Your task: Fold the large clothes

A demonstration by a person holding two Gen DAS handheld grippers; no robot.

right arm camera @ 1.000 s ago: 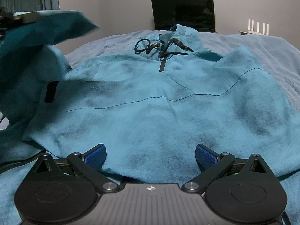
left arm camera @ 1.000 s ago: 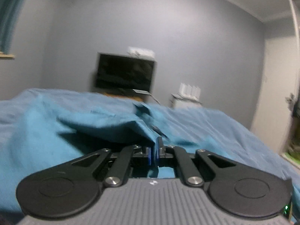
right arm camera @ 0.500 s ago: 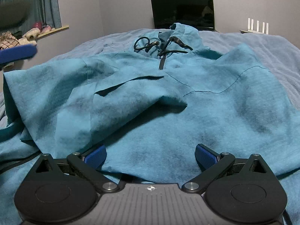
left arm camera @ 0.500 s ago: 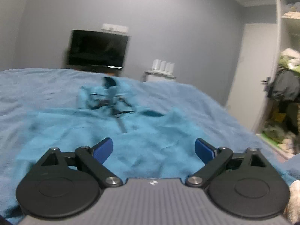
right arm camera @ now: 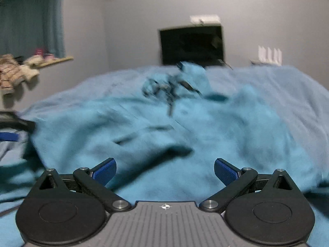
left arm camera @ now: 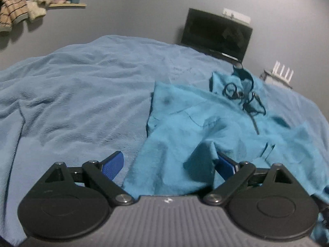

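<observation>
no readable text, label, brand or number in either view — only a small wordless emblem on each gripper body (left arm camera: 168, 200), at 6 o'clock.

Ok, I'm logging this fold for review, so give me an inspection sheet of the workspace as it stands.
Surface: bed with a light blue blanket, rumpled.
Job's things: teal hoodie spread on the blanket, hood end toward the far wall, dark drawstrings looped near the neck; the fabric is bunched at the near hem.
Clutter: plush items and a checked cloth on the window ledge.
Grippers: left gripper open, the hoodie's edge lying between its fingers; right gripper open above the hoodie, holding nothing.
Cables: nothing seen.
Surroundings: dark screen against the grey wall, white router beside it, curtain at the window.
</observation>
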